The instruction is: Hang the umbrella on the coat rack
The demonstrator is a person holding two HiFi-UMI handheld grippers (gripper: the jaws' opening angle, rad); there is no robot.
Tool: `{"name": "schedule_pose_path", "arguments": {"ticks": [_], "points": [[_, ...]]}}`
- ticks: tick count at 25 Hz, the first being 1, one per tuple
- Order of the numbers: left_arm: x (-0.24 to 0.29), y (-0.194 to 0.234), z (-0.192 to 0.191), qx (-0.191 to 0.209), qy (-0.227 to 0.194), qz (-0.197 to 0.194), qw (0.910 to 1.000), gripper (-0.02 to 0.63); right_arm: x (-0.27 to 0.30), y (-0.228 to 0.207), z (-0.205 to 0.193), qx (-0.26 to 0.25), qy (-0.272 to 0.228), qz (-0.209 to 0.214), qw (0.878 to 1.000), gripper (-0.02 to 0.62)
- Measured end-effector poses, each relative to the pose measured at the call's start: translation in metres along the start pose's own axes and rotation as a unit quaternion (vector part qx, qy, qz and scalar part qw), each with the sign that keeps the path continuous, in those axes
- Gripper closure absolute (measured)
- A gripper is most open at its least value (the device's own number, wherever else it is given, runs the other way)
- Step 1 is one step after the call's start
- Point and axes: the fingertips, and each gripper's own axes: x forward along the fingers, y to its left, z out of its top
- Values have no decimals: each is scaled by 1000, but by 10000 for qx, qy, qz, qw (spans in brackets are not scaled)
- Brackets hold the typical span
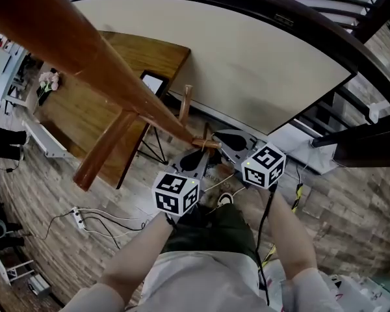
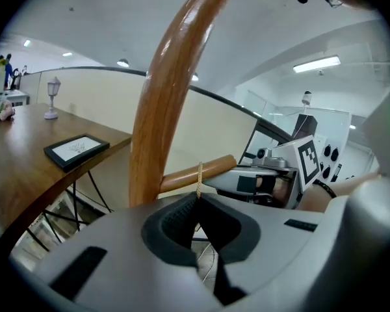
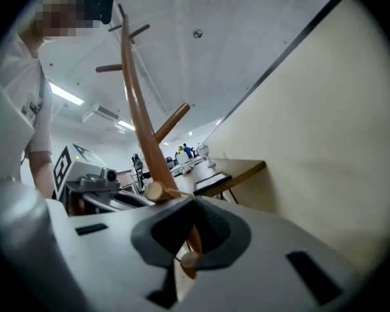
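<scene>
The wooden coat rack pole (image 1: 117,77) slants down from the upper left in the head view. Both grippers meet at its low peg (image 1: 207,143). A thin tan cord loop (image 2: 199,177) of the umbrella lies over that peg (image 2: 201,171). My left gripper (image 2: 196,200) is shut on the cord just below the peg. My right gripper (image 3: 192,201) is shut on the same cord beside the peg's round end (image 3: 155,190). A round wooden knob (image 3: 185,260) shows under the right jaws. The umbrella's body is hidden beneath the grippers (image 1: 211,149).
A wooden table (image 1: 84,116) stands left of the rack with a black picture frame (image 1: 153,82) and a small lamp (image 2: 51,96). A curved beige wall (image 1: 260,64) rises behind. A power strip (image 1: 78,217) and cables lie on the floor. Higher pegs (image 3: 172,123) jut out.
</scene>
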Motion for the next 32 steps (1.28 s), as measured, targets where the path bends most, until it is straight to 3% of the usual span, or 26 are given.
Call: {"name": "schedule_pose_path", "arguments": {"ticks": [4,8,15,17,21,25,29,32], "points": [[0,14,-14,-184,155,158,9996,606,18,12,-18,-246,234,374,9987,575],[1,24,-20,-202,200,234,9993,606,28,13,-25,-91,218,332,9992,554],[-4,42,-28,-229,393,419,9981,598,20,4,-33,314,281,-437,9982,531],[-9,38,-29,-153,539,407,9976,546,8,-2,-27,486,310,-811,9950,532],[-33,24,-20,-111,625,354,9974,518,-26,-3,-1,581,372,-1449,9870,536],[-67,11,3,-73,558,275,9980,518,-63,15,39,428,382,-1818,9817,540],[-103,-6,39,463,288,157,9984,522,-90,49,89,279,66,-1922,9809,551],[-135,-15,74,433,-113,36,9990,552,-103,77,126,184,-248,-1917,9810,568]]}}
